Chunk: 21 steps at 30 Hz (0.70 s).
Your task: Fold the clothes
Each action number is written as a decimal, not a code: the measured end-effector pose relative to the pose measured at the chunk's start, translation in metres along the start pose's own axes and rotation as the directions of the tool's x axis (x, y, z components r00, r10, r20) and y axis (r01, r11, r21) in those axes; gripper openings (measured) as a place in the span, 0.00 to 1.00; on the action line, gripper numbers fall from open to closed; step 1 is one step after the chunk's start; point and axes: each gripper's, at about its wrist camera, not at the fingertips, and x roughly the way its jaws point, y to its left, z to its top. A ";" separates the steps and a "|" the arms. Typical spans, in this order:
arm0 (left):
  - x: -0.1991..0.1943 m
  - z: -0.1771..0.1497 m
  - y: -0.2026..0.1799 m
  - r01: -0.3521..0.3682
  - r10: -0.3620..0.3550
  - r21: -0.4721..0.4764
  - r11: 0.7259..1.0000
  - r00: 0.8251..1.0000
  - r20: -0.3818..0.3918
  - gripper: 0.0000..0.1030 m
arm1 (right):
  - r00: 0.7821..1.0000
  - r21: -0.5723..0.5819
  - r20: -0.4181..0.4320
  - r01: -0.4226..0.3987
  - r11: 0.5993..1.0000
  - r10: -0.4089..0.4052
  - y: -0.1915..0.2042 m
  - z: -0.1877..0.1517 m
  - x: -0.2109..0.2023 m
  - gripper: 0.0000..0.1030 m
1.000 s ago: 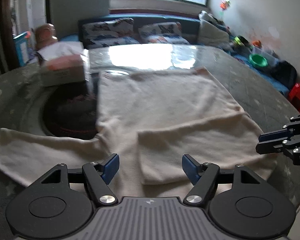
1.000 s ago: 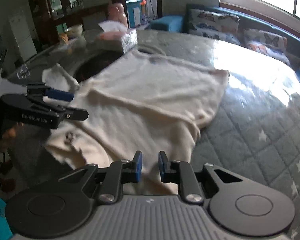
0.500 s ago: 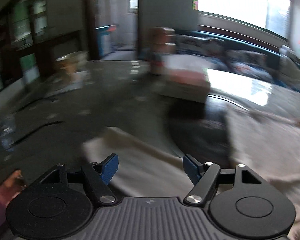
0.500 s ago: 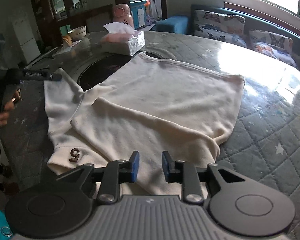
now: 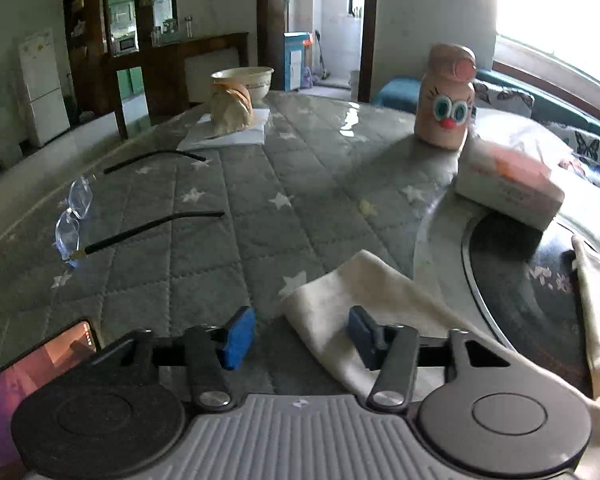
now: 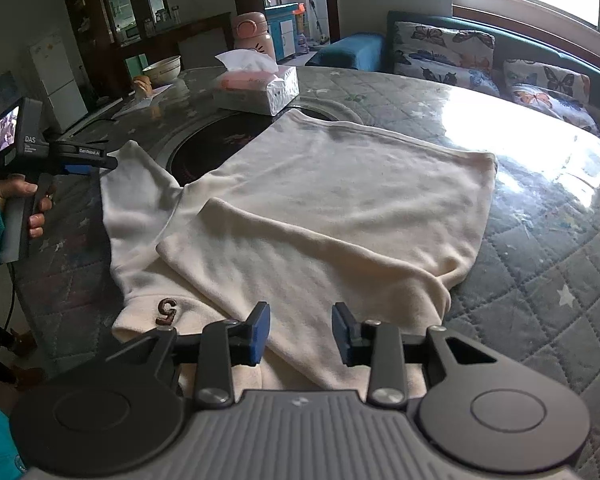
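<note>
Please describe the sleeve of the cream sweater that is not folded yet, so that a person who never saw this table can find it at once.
Find the round grey quilted table and the cream sweater spread on it. One sleeve is already folded across the body; the other sleeve stretches away sideways, past the dark round inset. It alone lies flat on the quilt, and the left claw is closing over its cuff.

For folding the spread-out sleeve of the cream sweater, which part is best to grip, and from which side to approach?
Grip the sleeve at its cuff end, probably coming from beyond the cuff along its length. It lies flat on the quilted table cover, its free corner between the fingers of the left gripper, whose jaws are closing. Holding the end lets the whole sleeve fold over the cream sweater.
</note>
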 end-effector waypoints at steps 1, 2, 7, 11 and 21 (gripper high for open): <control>0.000 0.000 0.000 0.006 -0.006 0.003 1.000 1.000 0.006 0.37 | 1.000 -0.001 0.001 0.001 1.000 -0.001 0.001 -0.001 -0.001 0.33; 0.000 0.000 -0.001 0.016 -0.016 0.008 1.000 1.000 0.010 0.32 | 1.000 -0.002 0.001 0.001 1.000 -0.001 0.001 -0.001 -0.001 0.33; -0.019 0.004 -0.008 0.125 -0.125 0.012 0.992 0.992 0.022 0.14 | 0.999 0.018 0.032 0.015 1.000 -0.016 -0.001 -0.002 -0.009 0.34; -0.056 0.009 -0.029 0.272 -0.275 0.047 0.961 0.959 0.063 0.13 | 0.998 0.049 0.060 0.032 0.998 -0.035 -0.008 -0.003 -0.015 0.34; -0.117 -0.004 -0.100 0.473 -0.490 0.185 0.861 0.870 0.056 0.21 | 0.994 0.080 0.104 0.016 0.997 -0.025 -0.013 -0.006 -0.027 0.37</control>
